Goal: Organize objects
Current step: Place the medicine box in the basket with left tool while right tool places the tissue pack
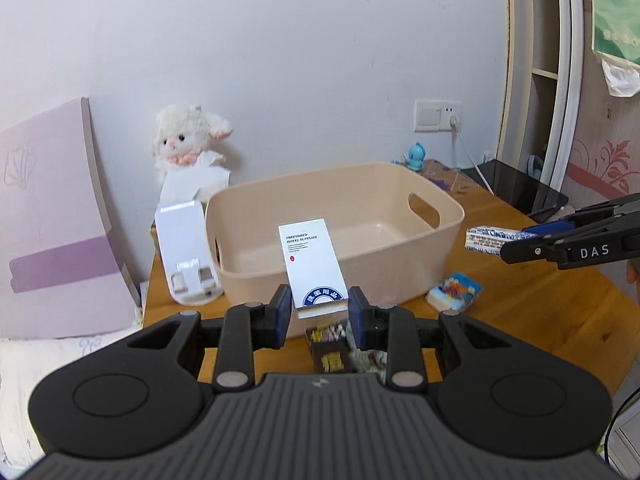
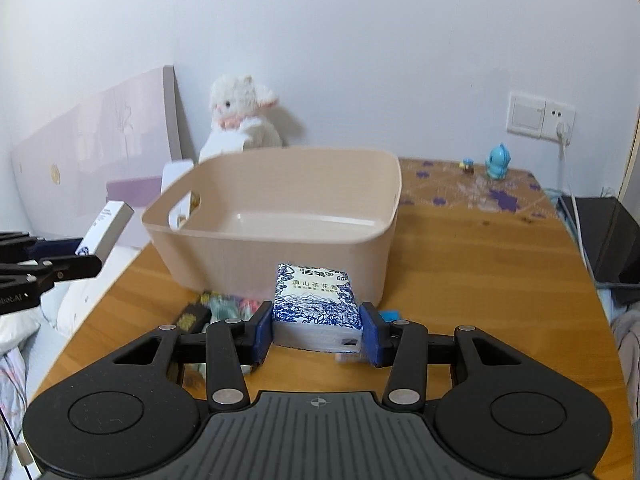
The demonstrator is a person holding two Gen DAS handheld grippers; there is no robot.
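Note:
A beige plastic bin (image 1: 400,276) stands empty on the wooden table (image 1: 560,312); it also shows in the right wrist view (image 2: 280,252). My left gripper (image 1: 319,312) is shut on a white hotel-supplies box (image 1: 310,264), held tilted over the bin's near wall. That box shows at the left of the right wrist view (image 2: 106,226). My right gripper (image 2: 318,330) is shut on a blue-and-white tissue pack (image 2: 314,304), held above the table in front of the bin. The pack shows in the left wrist view (image 1: 490,238), right of the bin.
Small packets (image 1: 332,344) lie on the table before the bin, and a colourful tissue pack (image 1: 454,290) lies at its right. A white stand (image 1: 186,252), a plush lamb (image 1: 188,136) and a blue figurine (image 2: 497,162) stand behind. A black device (image 2: 604,236) lies at the right edge.

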